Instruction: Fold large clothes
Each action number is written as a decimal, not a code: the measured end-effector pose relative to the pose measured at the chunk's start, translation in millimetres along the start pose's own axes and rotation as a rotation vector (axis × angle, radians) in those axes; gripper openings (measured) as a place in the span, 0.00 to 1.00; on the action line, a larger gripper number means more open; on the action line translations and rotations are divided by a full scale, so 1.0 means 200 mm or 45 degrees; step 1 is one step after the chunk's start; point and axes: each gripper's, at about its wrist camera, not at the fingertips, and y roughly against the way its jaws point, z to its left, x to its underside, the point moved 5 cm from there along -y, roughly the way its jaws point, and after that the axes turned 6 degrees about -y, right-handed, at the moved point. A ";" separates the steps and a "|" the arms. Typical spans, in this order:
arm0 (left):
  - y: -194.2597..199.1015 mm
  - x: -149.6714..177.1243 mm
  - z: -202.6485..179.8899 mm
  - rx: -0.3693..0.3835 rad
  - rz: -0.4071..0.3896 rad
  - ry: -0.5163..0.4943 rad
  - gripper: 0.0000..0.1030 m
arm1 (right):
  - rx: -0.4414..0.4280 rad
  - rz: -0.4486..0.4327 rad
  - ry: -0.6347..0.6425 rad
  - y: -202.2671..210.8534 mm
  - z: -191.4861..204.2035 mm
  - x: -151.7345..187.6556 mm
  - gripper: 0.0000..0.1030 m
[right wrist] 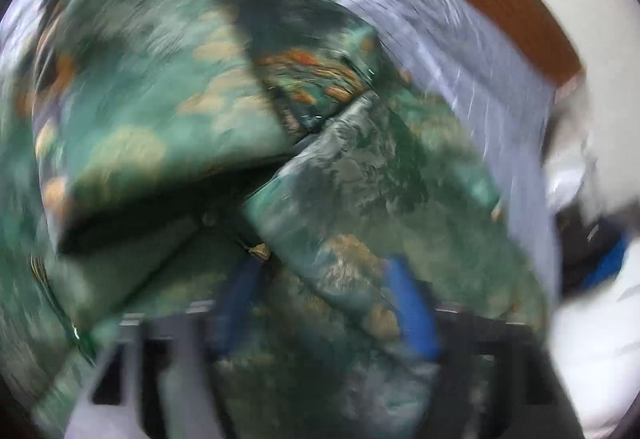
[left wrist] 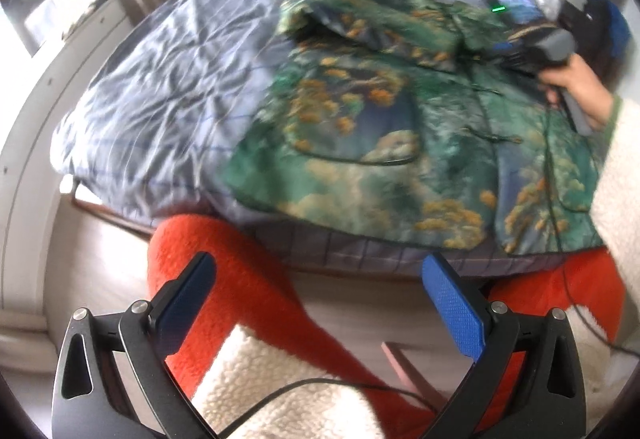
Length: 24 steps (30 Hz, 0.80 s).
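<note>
1. Bed (left wrist: 160, 51), left of view: covered by a crumpled blue-grey checked sheet, it serves as the broad folding surface.
2. Left gripper (left wrist: 316, 303), lower centre of its own view: fingers spread wide and empty, held back off the bed's near edge above the person's orange trousers (left wrist: 240, 271), probably waiting for its turn.
3. Jacket (left wrist: 400, 127), centre to right: a large green garment with a printed landscape pattern lies mostly flat on the near right part of the bed, hem toward the person; its collar end is rumpled and partly lifted.
4. Right gripper (left wrist: 516, 55), far right: held at the jacket's collar and shoulder region, likely to draw that part over. Its own view (right wrist: 328, 303) is badly blurred; fabric lies between the blue fingers, but whether they pinch it cannot be told.
</note>
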 end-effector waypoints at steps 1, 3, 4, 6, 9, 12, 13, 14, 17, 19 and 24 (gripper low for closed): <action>-0.01 0.00 0.02 0.000 -0.002 0.014 1.00 | -0.017 -0.021 -0.056 0.02 -0.04 -0.01 0.08; -0.03 0.00 0.03 0.000 0.003 0.027 1.00 | -0.080 -0.098 -0.216 0.14 -0.21 0.00 0.07; -0.05 0.00 0.03 0.003 0.011 0.026 1.00 | -0.089 -0.125 -0.283 0.19 -0.30 0.02 0.07; -0.07 -0.02 0.00 0.021 0.023 0.011 0.99 | -0.074 -0.207 -0.427 0.33 -0.55 0.09 0.07; -0.06 -0.06 -0.07 0.050 -0.005 -0.032 0.99 | -0.018 -0.311 -0.680 0.55 -0.99 0.28 0.06; -0.04 -0.10 -0.13 0.132 -0.051 -0.046 0.99 | 0.107 -0.406 -0.939 0.77 -1.42 0.58 0.06; -0.03 -0.11 -0.14 0.164 -0.058 -0.043 0.99 | 0.179 -0.428 -1.027 0.83 -1.56 0.72 0.06; -0.03 -0.12 -0.15 0.181 -0.060 -0.044 0.99 | 0.248 -0.440 -1.084 0.88 -1.66 0.84 0.06; -0.03 -0.19 -0.19 0.202 -0.083 -0.074 0.99 | 0.449 -0.343 -1.260 0.90 -1.89 1.28 0.07; -0.02 -0.25 -0.20 0.188 -0.113 -0.108 0.99 | 0.477 -0.235 -1.367 0.84 -1.94 1.55 0.12; -0.02 -0.44 -0.21 0.154 -0.164 -0.179 0.99 | 0.471 -0.108 -1.503 0.73 -1.81 1.92 0.43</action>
